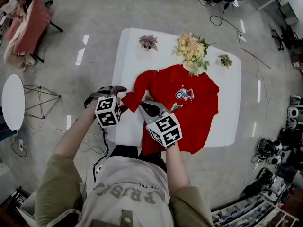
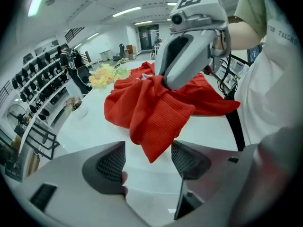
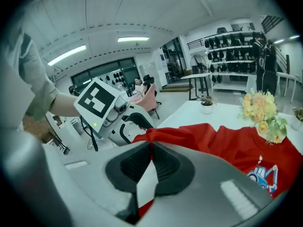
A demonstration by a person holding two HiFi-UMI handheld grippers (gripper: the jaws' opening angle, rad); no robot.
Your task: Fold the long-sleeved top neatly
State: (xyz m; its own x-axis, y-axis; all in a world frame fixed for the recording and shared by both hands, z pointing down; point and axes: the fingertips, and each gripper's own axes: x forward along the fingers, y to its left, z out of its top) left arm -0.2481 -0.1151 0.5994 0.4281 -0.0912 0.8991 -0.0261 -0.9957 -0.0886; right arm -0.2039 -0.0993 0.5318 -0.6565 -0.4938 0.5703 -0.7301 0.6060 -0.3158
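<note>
While right hand-held gripper [image 3: 150,148] clamps red top [image 3: 227,141], left hand-held gripper [image 2: 149,163] open near cuff [image 2: 156,126]

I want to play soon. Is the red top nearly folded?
Just starting. Done: top spread on the table, no folds. In hand: right gripper pinches the top; left gripper, open, faces the hanging cuff. Left: sleeves and body to fold.

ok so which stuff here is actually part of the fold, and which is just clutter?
In the job:
red top, pinched in the shut right gripper
left gripper, open, near the sleeve cuff
white table under the top

Just lying about:
yellow flowers, purple plant and green plant along the table's far side
round side table on the floor
</note>
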